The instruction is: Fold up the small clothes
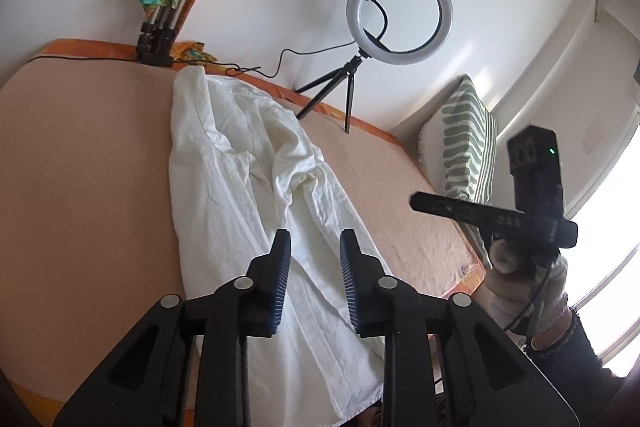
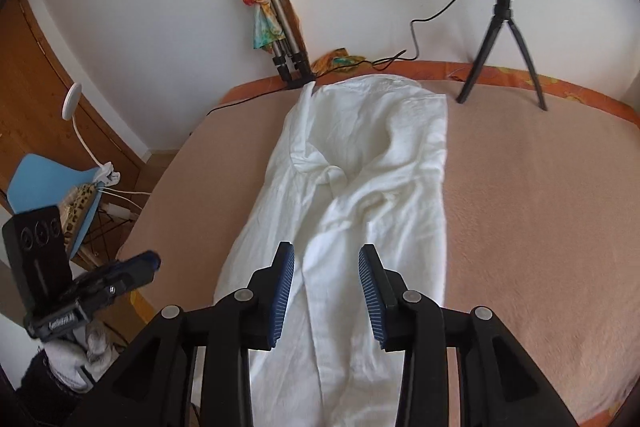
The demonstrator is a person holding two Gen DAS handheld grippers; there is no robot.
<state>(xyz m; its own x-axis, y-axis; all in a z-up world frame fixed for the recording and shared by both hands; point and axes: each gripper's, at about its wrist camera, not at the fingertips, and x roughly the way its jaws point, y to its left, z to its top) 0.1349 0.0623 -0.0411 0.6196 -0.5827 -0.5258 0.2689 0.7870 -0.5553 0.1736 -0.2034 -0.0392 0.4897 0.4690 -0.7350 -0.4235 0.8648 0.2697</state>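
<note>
White shirt lies lengthwise on the bed. Left gripper and right gripper hover above its near end, jaws apart, empty.

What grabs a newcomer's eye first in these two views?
The crumpled white linen garment, laid lengthwise down the middle of the peach-coloured bed cover. Next, the round white ring light on its black tripod, standing at the cover's far edge by the wall, and the green-and-white patterned cushion beside it. In the foreground, both sets of tongs, left and right, hover open above the garment's near end, gripping nothing.
</note>
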